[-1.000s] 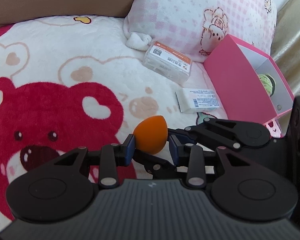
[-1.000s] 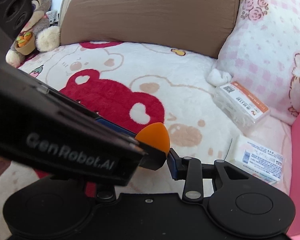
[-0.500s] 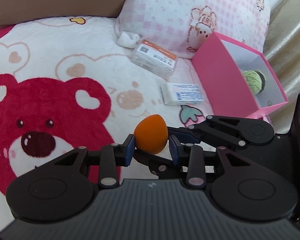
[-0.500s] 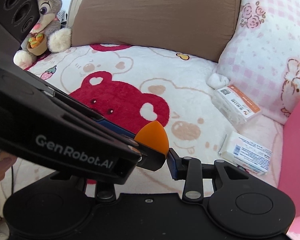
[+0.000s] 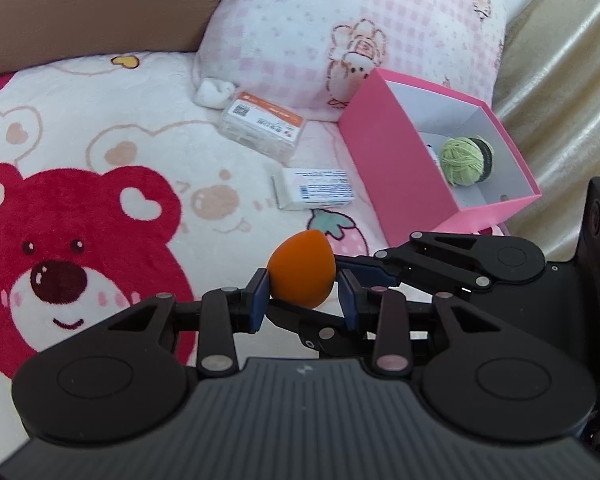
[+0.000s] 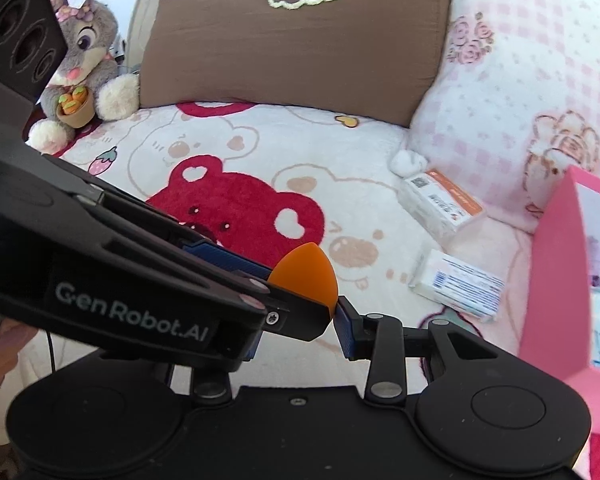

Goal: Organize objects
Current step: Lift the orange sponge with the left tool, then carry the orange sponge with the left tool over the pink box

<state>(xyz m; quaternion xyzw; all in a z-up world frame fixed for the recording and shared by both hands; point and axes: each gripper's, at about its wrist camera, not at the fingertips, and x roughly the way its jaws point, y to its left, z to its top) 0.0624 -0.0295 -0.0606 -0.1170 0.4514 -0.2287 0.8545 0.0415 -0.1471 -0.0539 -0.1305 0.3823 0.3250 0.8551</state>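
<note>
Left tongs (image 5: 302, 300): black linkage arms, blue pads, silver pivot screws, ribbed grey housing. White "GenRobot.AI" lettering on the side. Right tongs (image 6: 300, 316) alike.

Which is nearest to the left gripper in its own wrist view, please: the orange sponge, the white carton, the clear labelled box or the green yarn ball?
1. Orange sponge, between the left gripper fingers.
2. White carton, ahead on the blanket.
3. Clear labelled box, beyond, by the pillow.
The green yarn ball, right in the pink box, is too close to call against the carton.
</note>
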